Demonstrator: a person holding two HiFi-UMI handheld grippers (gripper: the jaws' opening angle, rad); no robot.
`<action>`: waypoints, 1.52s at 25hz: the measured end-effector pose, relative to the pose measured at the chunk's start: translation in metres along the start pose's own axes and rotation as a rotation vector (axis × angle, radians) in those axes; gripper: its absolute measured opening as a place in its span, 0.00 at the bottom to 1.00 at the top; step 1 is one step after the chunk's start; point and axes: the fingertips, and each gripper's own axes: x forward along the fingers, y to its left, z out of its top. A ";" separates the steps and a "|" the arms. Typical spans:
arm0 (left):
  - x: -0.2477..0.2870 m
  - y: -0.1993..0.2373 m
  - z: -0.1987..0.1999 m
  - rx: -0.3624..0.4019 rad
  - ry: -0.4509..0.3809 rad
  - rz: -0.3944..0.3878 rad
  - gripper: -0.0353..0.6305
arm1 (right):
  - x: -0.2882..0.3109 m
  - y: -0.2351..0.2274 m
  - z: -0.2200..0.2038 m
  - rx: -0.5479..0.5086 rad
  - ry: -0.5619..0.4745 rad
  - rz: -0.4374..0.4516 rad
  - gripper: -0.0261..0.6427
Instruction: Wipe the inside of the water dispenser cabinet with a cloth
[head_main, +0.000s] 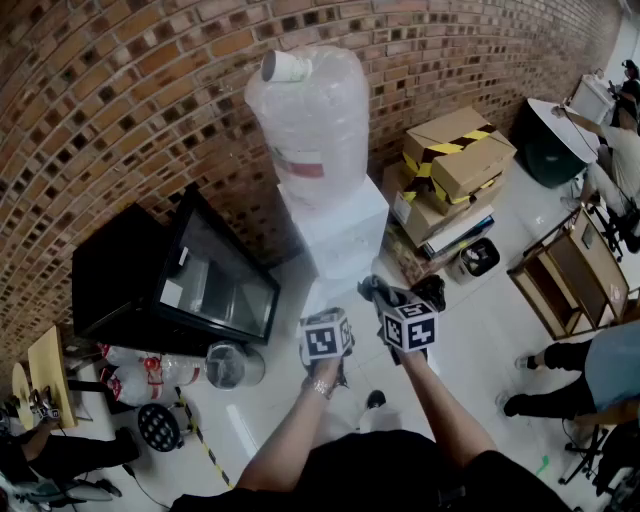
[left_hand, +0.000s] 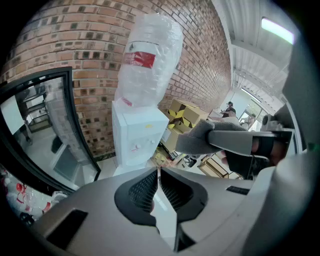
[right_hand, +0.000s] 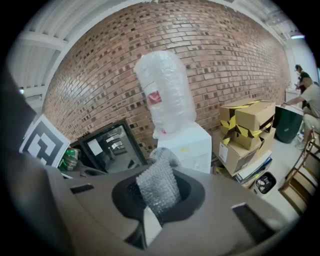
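Note:
The white water dispenser (head_main: 340, 225) stands against the brick wall with a big clear bottle (head_main: 312, 110) on top. It also shows in the left gripper view (left_hand: 136, 136) and the right gripper view (right_hand: 189, 146). Both grippers hover just in front of it, side by side. My left gripper (left_hand: 159, 176) is shut with nothing between its pads; its marker cube (head_main: 326, 336) shows in the head view. My right gripper (right_hand: 156, 196) is shut on a grey cloth (right_hand: 159, 185), which sticks up toward the dispenser (head_main: 374, 290) (left_hand: 200, 137). The dispenser's lower cabinet is hidden behind the grippers.
A black cabinet with a glass door (head_main: 195, 280) stands left of the dispenser. Taped cardboard boxes (head_main: 455, 150) are stacked on its right, with a small bin (head_main: 476, 258) and a wooden rack (head_main: 572, 268) beyond. People stand at the right edge. Plastic bottles (head_main: 135, 375) lie lower left.

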 end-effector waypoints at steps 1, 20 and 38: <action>0.009 0.003 0.005 0.007 -0.003 0.003 0.09 | 0.008 -0.007 0.004 -0.003 -0.002 -0.009 0.07; 0.271 0.060 -0.101 -0.087 -0.075 0.063 0.06 | 0.250 -0.164 -0.170 0.014 0.127 -0.016 0.07; 0.498 0.199 -0.236 0.086 -0.175 0.055 0.06 | 0.608 -0.269 -0.348 -0.122 0.043 0.065 0.07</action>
